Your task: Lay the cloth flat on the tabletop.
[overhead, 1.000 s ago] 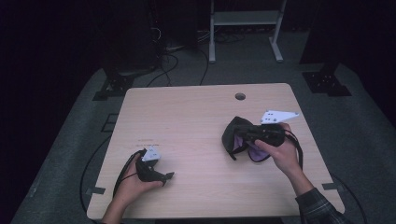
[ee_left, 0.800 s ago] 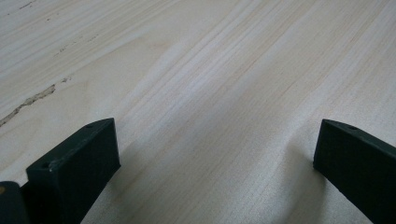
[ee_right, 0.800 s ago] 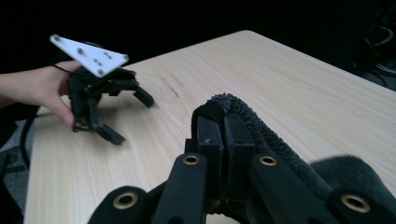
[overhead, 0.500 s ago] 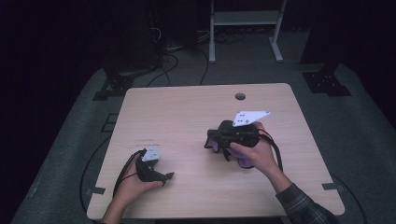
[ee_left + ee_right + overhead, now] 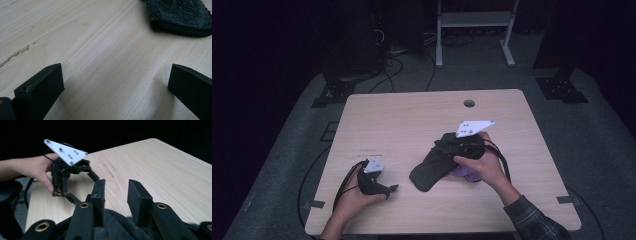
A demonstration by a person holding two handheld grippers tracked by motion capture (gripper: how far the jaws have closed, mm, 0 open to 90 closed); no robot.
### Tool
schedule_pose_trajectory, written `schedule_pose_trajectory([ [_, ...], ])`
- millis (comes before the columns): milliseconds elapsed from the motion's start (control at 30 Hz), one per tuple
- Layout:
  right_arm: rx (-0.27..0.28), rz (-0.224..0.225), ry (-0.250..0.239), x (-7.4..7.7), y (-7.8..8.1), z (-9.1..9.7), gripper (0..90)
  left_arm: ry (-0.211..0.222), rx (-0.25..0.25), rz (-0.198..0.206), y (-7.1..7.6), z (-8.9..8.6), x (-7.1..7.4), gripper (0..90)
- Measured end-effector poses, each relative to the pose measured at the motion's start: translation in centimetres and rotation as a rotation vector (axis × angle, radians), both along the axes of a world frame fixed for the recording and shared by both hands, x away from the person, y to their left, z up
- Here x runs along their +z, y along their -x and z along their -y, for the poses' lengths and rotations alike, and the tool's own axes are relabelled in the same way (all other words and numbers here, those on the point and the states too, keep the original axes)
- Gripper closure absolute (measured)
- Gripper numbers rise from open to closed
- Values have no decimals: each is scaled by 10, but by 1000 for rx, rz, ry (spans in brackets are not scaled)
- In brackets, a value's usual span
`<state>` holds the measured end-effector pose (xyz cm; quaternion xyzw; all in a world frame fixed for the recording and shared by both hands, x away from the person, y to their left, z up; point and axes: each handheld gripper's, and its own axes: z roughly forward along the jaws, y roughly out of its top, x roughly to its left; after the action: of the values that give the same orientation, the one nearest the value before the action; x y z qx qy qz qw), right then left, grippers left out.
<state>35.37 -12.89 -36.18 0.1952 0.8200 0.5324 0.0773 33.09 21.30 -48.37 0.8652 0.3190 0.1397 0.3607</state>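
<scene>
1. One dark fuzzy cloth lies mid-table, nothing blocking it.
2. Our right gripper slid left; its jaws just opened a little, cloth below them.
3. Our left gripper rests wide, holding nothing.

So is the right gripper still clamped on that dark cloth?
No, open. The right gripper's fingers have just been opening; a gap shows between them, with the dark cloth lying on the table beneath.
</scene>
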Motion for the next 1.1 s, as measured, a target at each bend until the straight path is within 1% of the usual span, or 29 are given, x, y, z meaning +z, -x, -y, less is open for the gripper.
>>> schedule_pose_trajectory([
  [100,-34,2,6,-2,-1,13,658,1,0,0,0,0,0,0],
  [133,-34,2,6,-2,-1,13,658,1,0,0,0,0,0,0],
  [167,-65,-5,13,-5,-1,25,652,-3,-2,0,0,0,0,0],
  [200,-78,-5,17,-7,-2,32,649,-3,-2,0,0,0,0,0],
  [233,-78,-5,17,-7,-2,32,649,-2,-2,0,0,0,0,0],
  [267,-94,-8,19,-9,-2,38,645,-3,-2,0,0,0,0,0],
  [333,-142,-23,31,-16,-3,58,640,-4,-2,-2,0,0,0,0],
  [367,-158,-24,33,-18,-4,65,639,-3,-1,0,0,0,0,0],
  [433,-185,-32,44,-23,-4,75,636,-4,-1,0,0,0,0,0],
  [467,-185,-32,44,-23,-4,75,636,-4,-1,0,0,0,0,0],
  [500,-200,-32,57,-27,-4,83,636,-1,0,0,0,0,0,0],
  [533,-226,-44,82,-35,-3,94,632,-4,-1,0,0,0,0,0],
  [567,-240,-56,91,-40,-2,100,631,-4,-2,0,0,0,0,0],
  [600,-240,-56,91,-40,-2,100,631,-4,-2,0,0,0,0,0],
  [633,-264,-75,114,-50,-1,112,628,-4,-1,0,0,0,0,0],
  [733,-297,-103,133,-64,0,128,620,-5,-1,0,0,0,0,0],
  [800,-312,-118,143,-71,0,135,612,-4,-1,0,0,0,0,0],
  [833,-312,-118,143,-71,0,135,612,-4,-1,0,0,0,0,0],
  [867,-324,-142,158,-80,-3,141,606,-6,-3,1,0,0,0,0],
  [900,-325,-152,160,-82,-5,142,605,-6,-3,1,0,0,0,0],
  [933,-326,-160,172,-86,-7,143,599,-6,-3,1,0,0,0,0],
  [967,-326,-160,172,-86,-7,143,599,-6,-3,1,0,0,0,0],
  [1000,-321,-186,192,-95,-11,143,597,-6,-3,1,0,0,0,0],
  [1033,-321,-186,192,-95,-11,143,597,-6,-2,1,0,0,0,0],
  [1100,-312,-207,215,-103,-15,142,593,-5,-1,0,0,0,0,0],
])
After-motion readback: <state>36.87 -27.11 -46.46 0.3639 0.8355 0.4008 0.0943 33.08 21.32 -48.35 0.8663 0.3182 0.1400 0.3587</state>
